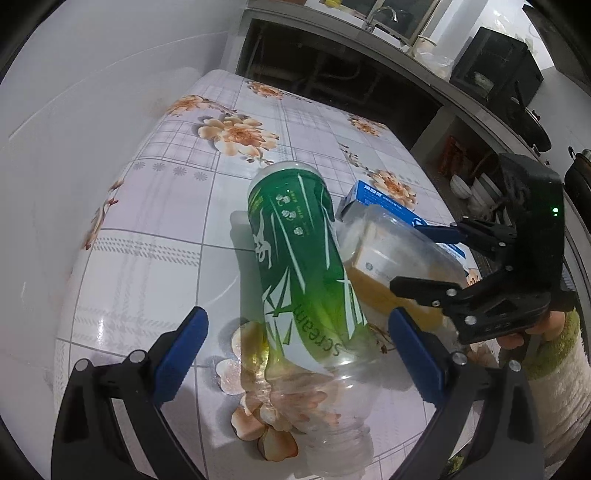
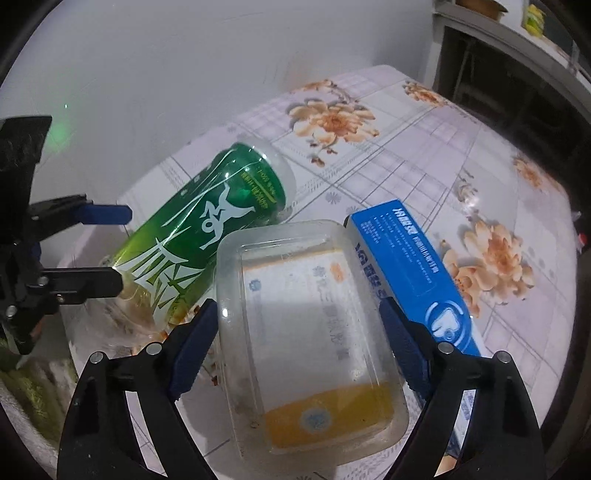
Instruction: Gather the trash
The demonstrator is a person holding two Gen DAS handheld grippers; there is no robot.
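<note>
A clear plastic bottle with a green label [image 1: 303, 273] lies on the flowered tablecloth [image 1: 155, 206]. My left gripper [image 1: 295, 350] is open, its blue pads on either side of the bottle's lower body, apart from it. A clear plastic box holding an orange and white packet [image 2: 310, 332] lies next to the bottle [image 2: 207, 236]. My right gripper [image 2: 299, 343] is open around this box, its pads close to the box's sides. A blue carton [image 2: 413, 266] lies just right of the box. The right gripper also shows in the left wrist view [image 1: 421, 258].
A white wall [image 1: 92, 92] borders the table on the left. Behind the table stands a dark counter with a sink tap [image 1: 384, 14], a black appliance [image 1: 495, 62], and bowls [image 1: 476, 184] on a shelf below.
</note>
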